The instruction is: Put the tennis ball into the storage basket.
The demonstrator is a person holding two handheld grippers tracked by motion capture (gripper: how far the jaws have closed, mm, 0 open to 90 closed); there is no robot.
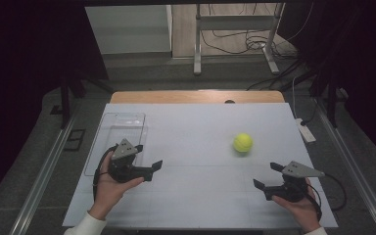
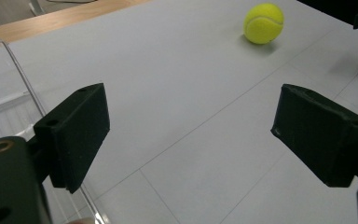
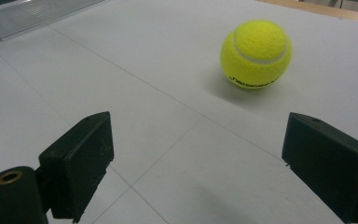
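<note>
Both grippers empty, tennis ball not yet taken.

The tennis ball (image 1: 243,142) rests free on the white table sheet (image 1: 196,142), well apart from the clear tray (image 1: 120,128) on its far side from the right hand. The right gripper (image 1: 268,176) sits near the ball, jaws spread wide and holding nothing; the left gripper (image 1: 147,159) lies beside the tray, jaws likewise apart and empty. Judged step: approach and grasp by the right gripper. Recommended: bring the jaws level with the ball's widest girth, centre it between the pads, then close gently, since a round ball will likely roll if nudged off-centre. Tray contents are hard to make out; it appears empty.
</note>
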